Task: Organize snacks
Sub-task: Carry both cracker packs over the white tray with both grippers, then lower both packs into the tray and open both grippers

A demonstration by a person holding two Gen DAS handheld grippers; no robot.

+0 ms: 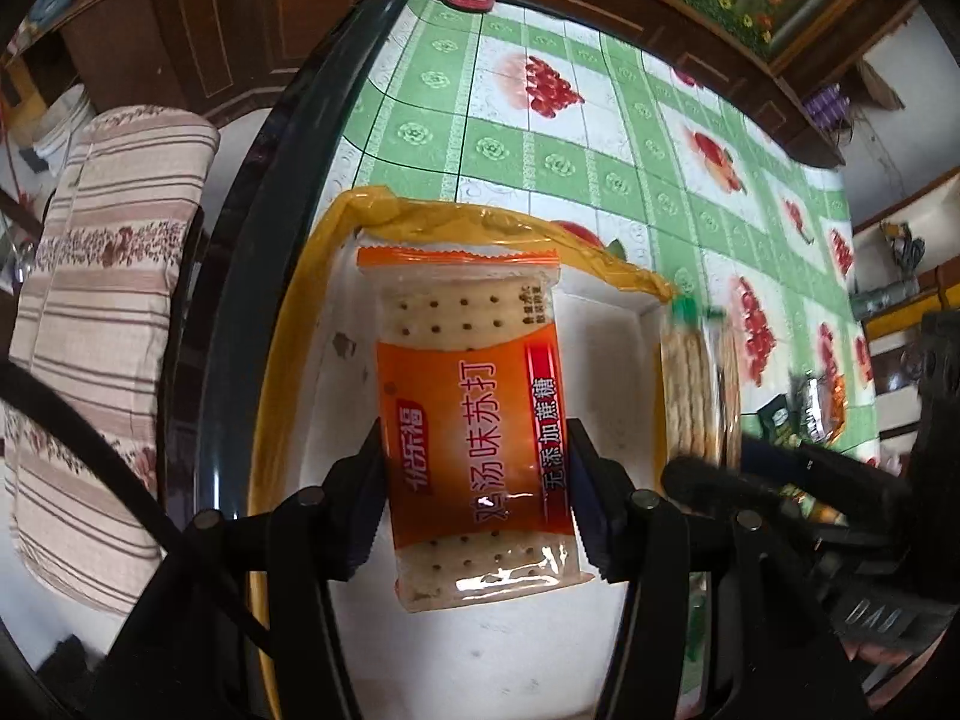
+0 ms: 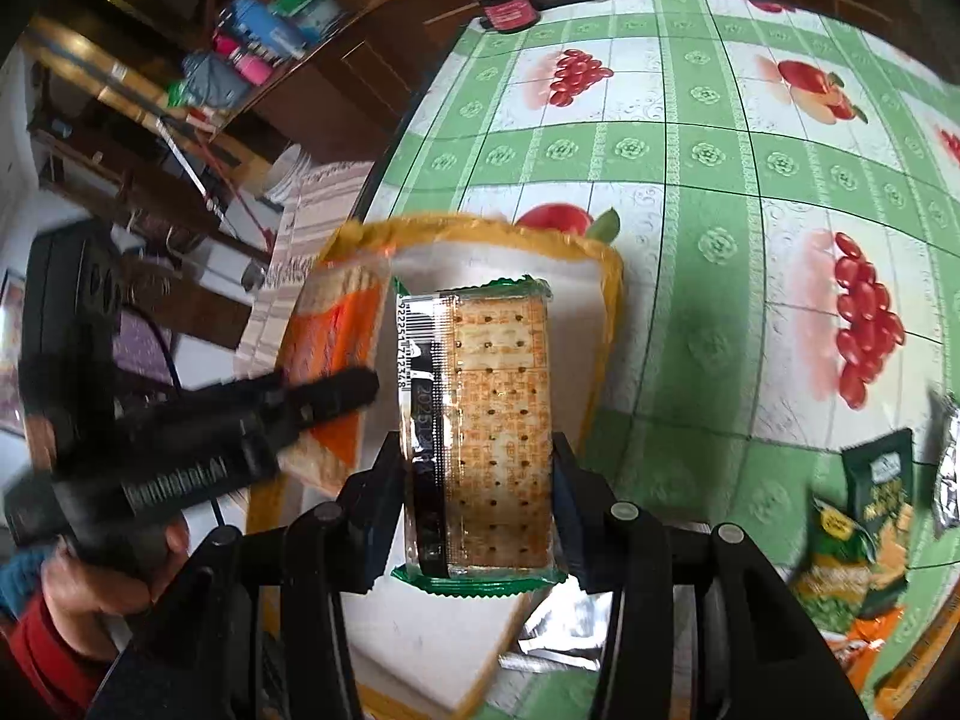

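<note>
Left gripper (image 1: 477,498): clamps an orange soda-cracker packet (image 1: 474,420) above the yellow-rimmed white box (image 1: 600,306).
Right gripper (image 2: 477,501): clamps a green-edged cracker packet (image 2: 480,432) over the same box.
Table: green fruit-print tablecloth (image 2: 720,192); loose snack bags (image 2: 864,540) near its edge.

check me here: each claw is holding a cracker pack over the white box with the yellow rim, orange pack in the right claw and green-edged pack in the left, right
Not quite: the packs are swapped. The left wrist view shows the left claw shut on the orange pack, and the right wrist view shows the right claw shut on the green-edged pack. Both do hang over the white box with the yellow rim.
</note>
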